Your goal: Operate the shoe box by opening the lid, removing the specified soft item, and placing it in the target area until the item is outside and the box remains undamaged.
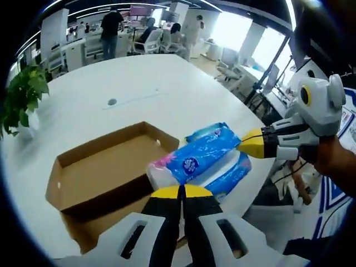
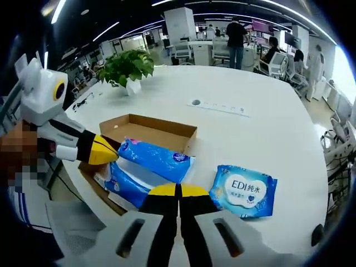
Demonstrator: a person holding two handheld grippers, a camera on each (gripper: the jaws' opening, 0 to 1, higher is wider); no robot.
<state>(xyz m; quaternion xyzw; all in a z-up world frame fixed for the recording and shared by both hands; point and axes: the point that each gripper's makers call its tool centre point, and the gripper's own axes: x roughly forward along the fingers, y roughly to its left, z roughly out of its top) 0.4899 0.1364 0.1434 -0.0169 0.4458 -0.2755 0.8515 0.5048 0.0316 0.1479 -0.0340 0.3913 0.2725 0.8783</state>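
Both grippers, the left gripper (image 1: pixel 181 192) and the right gripper (image 2: pixel 178 191), point forward with jaws closed on the blue tissue pack (image 1: pixel 203 156), held between them above the open shoe box (image 1: pixel 105 167). Right of the right jaws a wet-wipes pack (image 2: pixel 245 190) lies on the white bench (image 2: pixel 250 128); farther off stands a potted plant (image 2: pixel 127 68).

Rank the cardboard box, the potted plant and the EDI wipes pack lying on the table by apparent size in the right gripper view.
Largest to smallest:
1. cardboard box, partly hidden behind the held packs.
2. and 3. EDI wipes pack and potted plant look about alike; the pack lies nearer the camera, so I will not rank them.
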